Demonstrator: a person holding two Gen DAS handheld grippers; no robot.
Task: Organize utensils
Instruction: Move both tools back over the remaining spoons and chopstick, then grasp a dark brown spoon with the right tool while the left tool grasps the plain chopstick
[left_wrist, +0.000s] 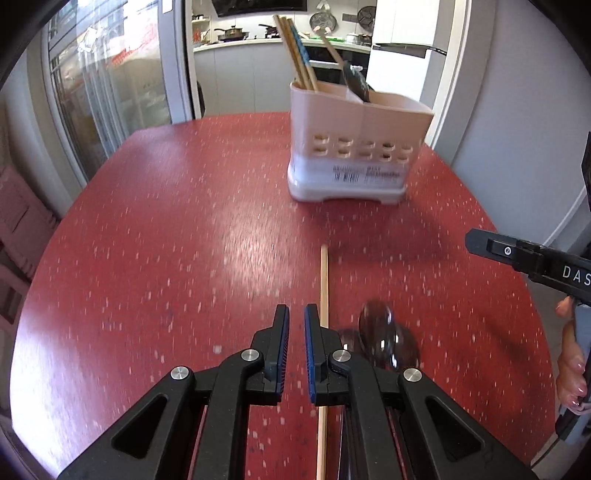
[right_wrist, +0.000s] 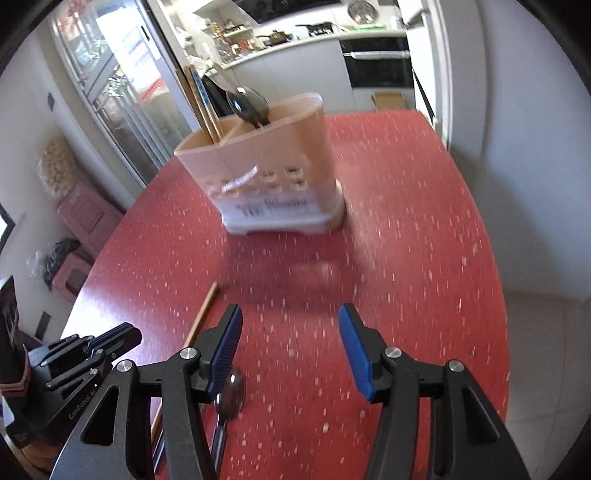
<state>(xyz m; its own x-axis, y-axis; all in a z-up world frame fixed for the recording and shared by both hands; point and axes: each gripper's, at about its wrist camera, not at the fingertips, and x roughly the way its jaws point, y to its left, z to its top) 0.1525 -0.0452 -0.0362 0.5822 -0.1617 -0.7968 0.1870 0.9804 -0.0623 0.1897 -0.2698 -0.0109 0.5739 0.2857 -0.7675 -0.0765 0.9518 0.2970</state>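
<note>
On the red table (left_wrist: 166, 221), short of the caddy (left_wrist: 354, 147), a light, stiff chopstick (left_wrist: 324, 280) and slick spoons (left_wrist: 388, 339) likely need mid-shaft grips, with the left gripper (left_wrist: 296, 332) closed empty and the right gripper (right_wrist: 291, 332) apart.

Bare red table (left_wrist: 166, 221) left and centre; utensil holder (left_wrist: 354, 147) far right, loose chopstick (left_wrist: 324, 280) and spoons (left_wrist: 388, 339) near.

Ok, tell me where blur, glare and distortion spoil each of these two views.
Left wrist view: motion blur smears the spoons and the caddy label; window glare washes a pale patch on the red table; fisheye bends the table edge. Right wrist view: heavier blur on the caddy; dark corners vignette.
</note>
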